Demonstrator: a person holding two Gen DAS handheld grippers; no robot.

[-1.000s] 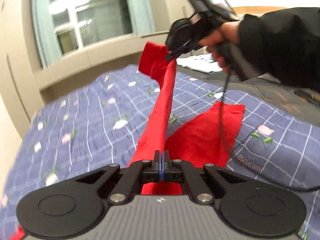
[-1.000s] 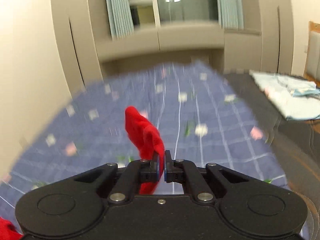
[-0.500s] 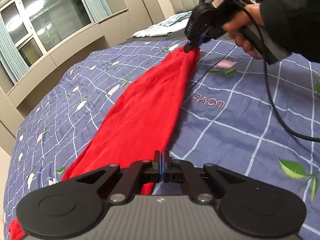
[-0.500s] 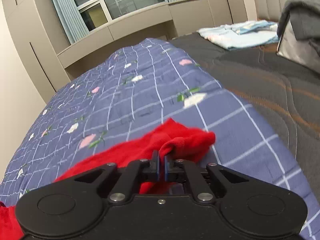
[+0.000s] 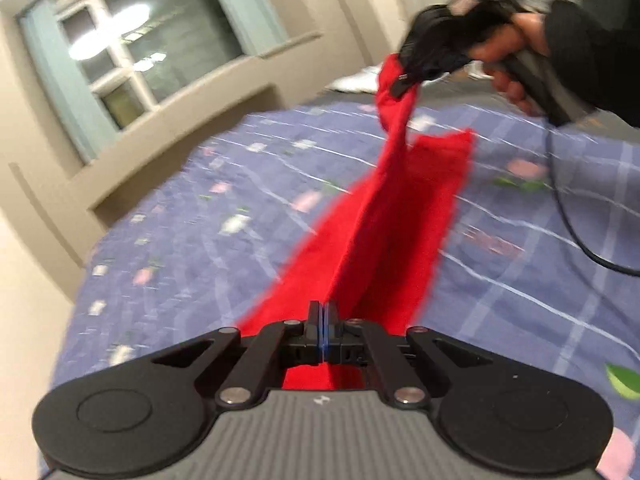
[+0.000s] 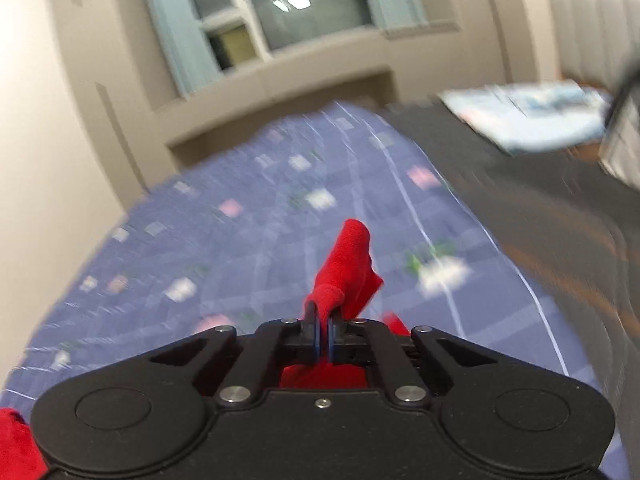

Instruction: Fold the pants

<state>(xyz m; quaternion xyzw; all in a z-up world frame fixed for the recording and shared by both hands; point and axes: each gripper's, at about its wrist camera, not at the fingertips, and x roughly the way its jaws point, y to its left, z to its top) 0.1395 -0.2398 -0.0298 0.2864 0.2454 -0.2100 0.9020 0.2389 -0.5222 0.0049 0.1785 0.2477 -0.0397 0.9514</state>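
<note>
The red pants (image 5: 384, 236) stretch between my two grippers above a blue checked bedspread (image 5: 208, 216). My left gripper (image 5: 322, 320) is shut on one end of them. My right gripper (image 5: 404, 82) is shut on the other end, lifted at the upper right of the left wrist view. One leg hangs taut between the grippers and the other part lies on the bed. In the right wrist view my right gripper (image 6: 323, 322) pinches a bunched red end (image 6: 348, 268) that sticks up beyond the fingers.
A dark grey blanket (image 6: 532, 200) covers the right side of the bed, with folded light-blue laundry (image 6: 532, 116) on it. A window (image 5: 132, 52) and a beige wall with a ledge stand behind the bed. A black cable (image 5: 568, 208) hangs from the right gripper.
Both grippers have risen from the bed, lifting the pants. The cloth lay flat half a second ago and now hangs taut in the air. Both views are blurred by motion.
</note>
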